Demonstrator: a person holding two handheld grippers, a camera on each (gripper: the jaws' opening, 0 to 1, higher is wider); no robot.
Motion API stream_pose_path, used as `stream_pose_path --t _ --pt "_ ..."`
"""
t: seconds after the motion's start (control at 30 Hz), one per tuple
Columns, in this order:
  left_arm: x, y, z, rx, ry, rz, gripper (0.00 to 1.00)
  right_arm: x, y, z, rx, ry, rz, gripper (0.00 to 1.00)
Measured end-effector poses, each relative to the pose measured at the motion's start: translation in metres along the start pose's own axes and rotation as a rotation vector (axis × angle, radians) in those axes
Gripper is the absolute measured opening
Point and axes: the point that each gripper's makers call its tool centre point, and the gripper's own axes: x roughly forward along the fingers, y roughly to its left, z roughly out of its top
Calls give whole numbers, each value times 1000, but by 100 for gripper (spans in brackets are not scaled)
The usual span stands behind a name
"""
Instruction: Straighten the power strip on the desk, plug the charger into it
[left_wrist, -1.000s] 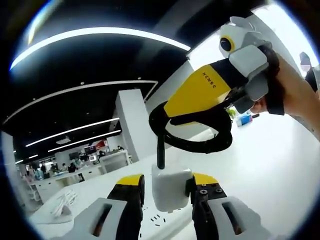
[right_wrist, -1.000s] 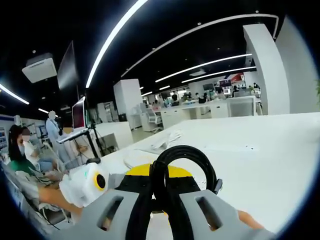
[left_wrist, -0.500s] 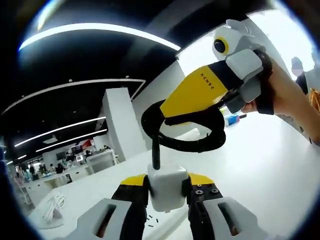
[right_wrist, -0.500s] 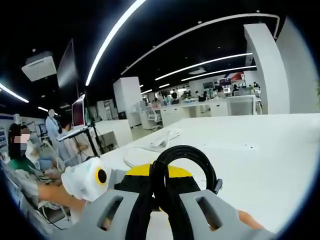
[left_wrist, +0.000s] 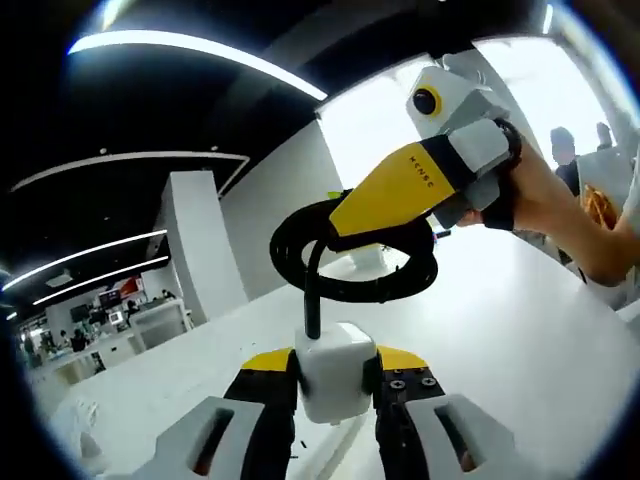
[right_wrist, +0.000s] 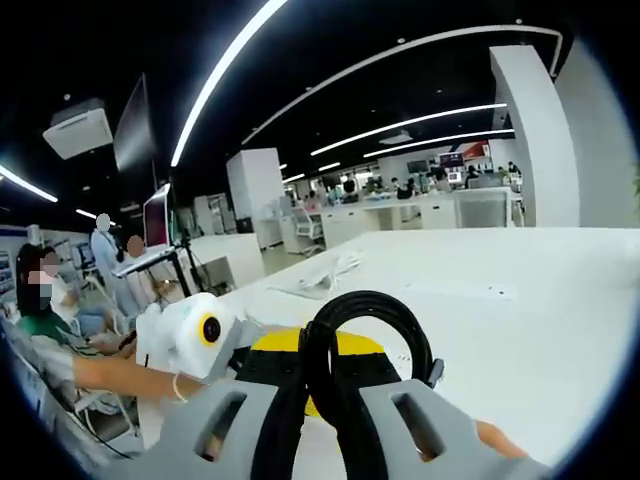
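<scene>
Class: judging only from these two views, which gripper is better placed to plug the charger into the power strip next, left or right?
Probably the left. The left gripper has the white charger clamped between its jaws, just above the white desk. The right gripper is shut on the coiled black cable, so it can only manage slack.

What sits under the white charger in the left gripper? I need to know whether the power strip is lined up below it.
The charger is clamped by the left gripper; white desk lies beyond. Directly underneath is hidden.
</scene>
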Motion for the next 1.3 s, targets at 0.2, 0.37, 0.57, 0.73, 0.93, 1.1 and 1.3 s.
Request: stream_pose_path --t 0.2,0.37,0.57,0.73,0.93,1.1,1.3 --pt "2 -5 -4 -36 4 -141 28 4 -2 -2 2 15 6 7" --pt "2 -5 -5 -31 8 -219 28 8 -3 -3 -1 24 5 7" --pt "1 -4 -9 -17 10 -260 28 12 -4 -4 -9 37 3 7" --pt "0 -4 -11 -17 13 -298 28 16 -5 -5 -18 49 2 7" --pt "-2 -3 -12 0 23 -357 28 19 -5 -5 -19 60 3 7" --pt "-2 -3 -11 5 27 -413 28 20 -5 -4 -25 65 -2 6" --pt "1 -4 -7 -11 16 -474 28 20 -8 1 -24 64 -8 6"
